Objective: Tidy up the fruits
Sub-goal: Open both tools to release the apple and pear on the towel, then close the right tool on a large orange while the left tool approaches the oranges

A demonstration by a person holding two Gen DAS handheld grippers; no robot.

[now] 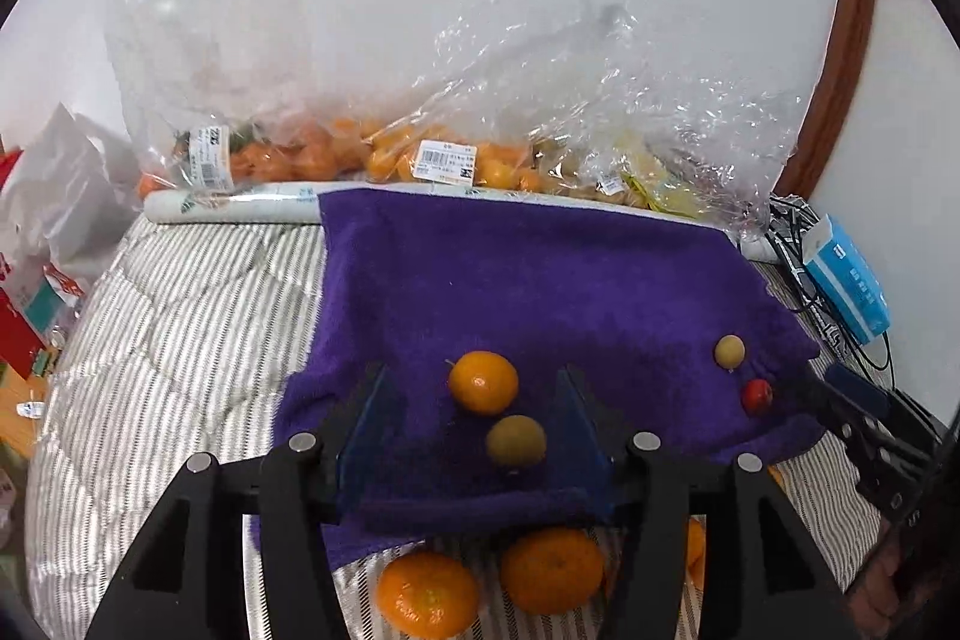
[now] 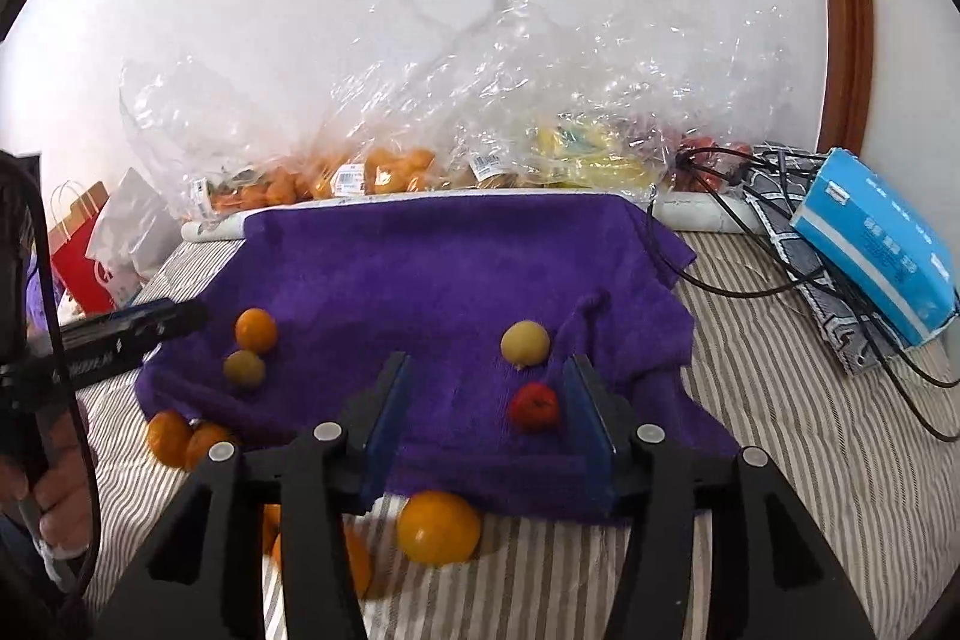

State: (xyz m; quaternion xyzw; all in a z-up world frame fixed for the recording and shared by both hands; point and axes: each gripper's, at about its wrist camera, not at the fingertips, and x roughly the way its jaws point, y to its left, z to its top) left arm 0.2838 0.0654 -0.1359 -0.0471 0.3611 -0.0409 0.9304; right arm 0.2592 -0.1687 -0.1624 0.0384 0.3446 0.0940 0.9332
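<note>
A purple towel [image 1: 528, 280] [image 2: 432, 268] lies on a striped bed. On it sit a small orange [image 1: 483, 381] [image 2: 255, 330], a green-brown fruit [image 1: 515, 440] [image 2: 244, 369], a yellow fruit [image 1: 729, 351] [image 2: 525, 342] and a small red fruit [image 1: 756, 394] [image 2: 534, 405]. My left gripper [image 1: 474, 430] is open, with the orange and the green-brown fruit between its fingers, touching neither. My right gripper [image 2: 489, 418] is open, with the red fruit just inside its right finger. Loose oranges [image 1: 429, 593] [image 2: 439, 526] lie on the bed by the towel's near edge.
Clear plastic bags of oranges and yellow fruit [image 1: 420, 154] [image 2: 480, 160] lean against the wall behind the towel. A blue tissue box [image 1: 846, 274] [image 2: 876, 250] and black cables [image 2: 750, 280] lie at the right. Paper bags [image 2: 90, 244] stand at the left.
</note>
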